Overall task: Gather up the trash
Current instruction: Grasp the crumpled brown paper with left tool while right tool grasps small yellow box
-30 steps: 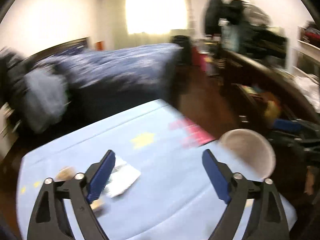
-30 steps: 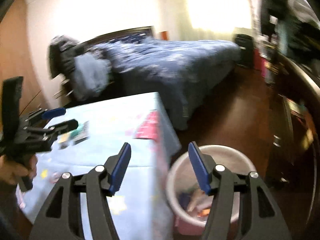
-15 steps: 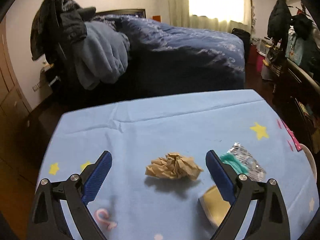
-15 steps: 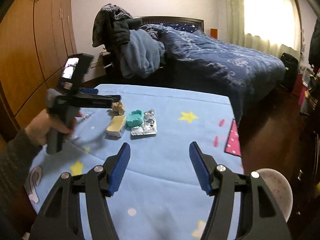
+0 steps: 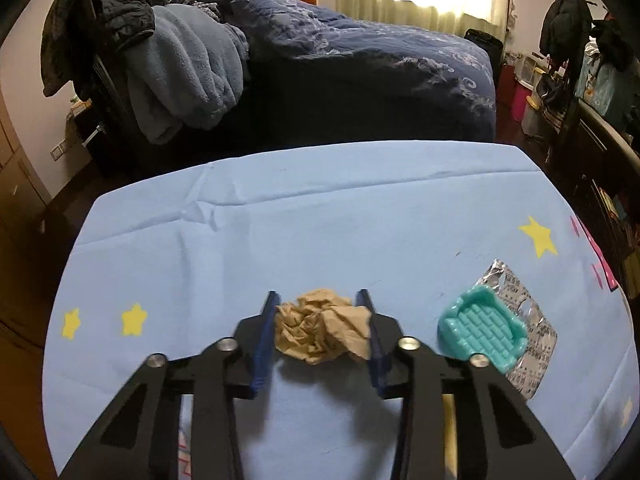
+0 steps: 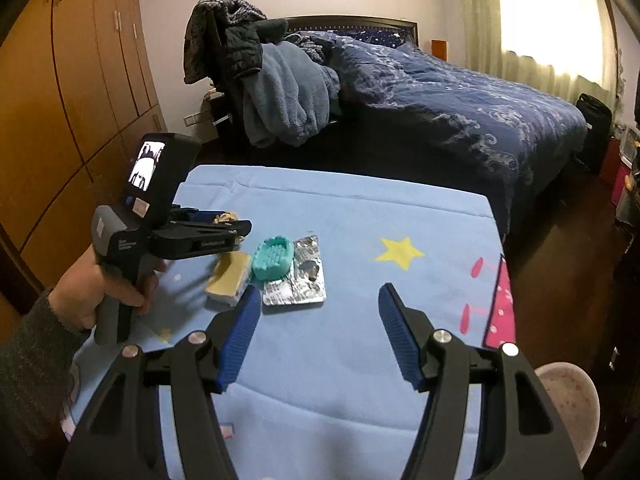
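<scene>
A crumpled brown paper ball lies on the light blue tablecloth. My left gripper points down at it, and its jaws are closing with both blue pads against the paper's sides. The right wrist view shows the same left gripper held in a person's hand. To the right of the ball lie a teal plastic tray, a foil blister pack and a yellow block. My right gripper hovers open over the cloth, with nothing between its fingers.
A pale round bin stands on the floor off the table's right corner. A bed with a dark blue cover and a chair piled with clothes stand behind the table. Wooden wardrobes line the left wall.
The left gripper swung from the bin side to the paper ball, dropped closer and brought its jaws in around it. The right gripper swung from above the bin to over the table.
</scene>
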Demonstrator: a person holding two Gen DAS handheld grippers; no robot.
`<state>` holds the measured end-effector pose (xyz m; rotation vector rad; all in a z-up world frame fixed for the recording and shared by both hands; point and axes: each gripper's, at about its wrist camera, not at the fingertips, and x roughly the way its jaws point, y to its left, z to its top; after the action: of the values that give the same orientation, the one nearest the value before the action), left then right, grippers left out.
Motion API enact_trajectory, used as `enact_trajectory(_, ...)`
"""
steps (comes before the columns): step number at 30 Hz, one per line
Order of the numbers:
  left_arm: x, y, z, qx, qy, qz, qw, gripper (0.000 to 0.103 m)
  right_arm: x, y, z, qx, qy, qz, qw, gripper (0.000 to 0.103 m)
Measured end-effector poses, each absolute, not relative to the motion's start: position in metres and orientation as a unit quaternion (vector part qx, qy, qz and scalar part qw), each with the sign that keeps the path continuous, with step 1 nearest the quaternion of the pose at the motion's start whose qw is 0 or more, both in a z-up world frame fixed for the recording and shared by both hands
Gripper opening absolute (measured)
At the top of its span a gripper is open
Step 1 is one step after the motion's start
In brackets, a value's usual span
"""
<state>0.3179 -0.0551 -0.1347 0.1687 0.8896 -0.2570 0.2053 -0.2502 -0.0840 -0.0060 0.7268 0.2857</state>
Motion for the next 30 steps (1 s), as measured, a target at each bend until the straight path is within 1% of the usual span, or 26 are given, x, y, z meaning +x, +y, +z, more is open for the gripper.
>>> enact_trajectory(5, 0.315, -0.040, -0.135, 0.088, 0.424, -0.125, 0.893, 0.031, 0.235, -0.226, -0.098, -0.042, 0.368, 0.138, 0.919, 0.062)
enact_trajectory(11, 0.309, -0.023, -0.134, 0.101, 0.420, -0.113, 0.895, 0.031, 0.272, -0.203, -0.116, -0.050, 0.394, 0.145, 0.906, 0.062)
enact_trajectory(18, 0.302, -0.005, -0.135, 0.091, 0.421, -0.118, 0.895, 0.031, 0.261, -0.153, -0.119, -0.085, 0.391, 0.192, 0.896, 0.062)
enact_trajectory(24, 0.304, 0.001, -0.134, 0.079, 0.423, -0.121, 0.895, 0.031, 0.260, -0.114, -0.138, -0.115, 0.414, 0.194, 0.882, 0.063)
enact_trajectory(25, 0.304, 0.002, -0.135, 0.080, 0.422, -0.121, 0.895, 0.031, 0.262, -0.111, -0.141, -0.122, 0.413, 0.184, 0.884, 0.066)
enact_trajectory(27, 0.303, 0.003, -0.135, 0.081, 0.422, -0.122, 0.895, 0.031, 0.266, -0.108, -0.144, -0.129, 0.412, 0.170, 0.886, 0.067)
enact_trajectory(29, 0.304, 0.004, -0.135, 0.080, 0.422, -0.123, 0.895, 0.031, 0.272, -0.109, -0.149, -0.124, 0.420, 0.162, 0.884, 0.067)
enact_trajectory(30, 0.304, 0.004, -0.135, 0.079, 0.422, -0.123, 0.895, 0.031, 0.276, -0.110, -0.153, -0.119, 0.427, 0.161, 0.882, 0.064)
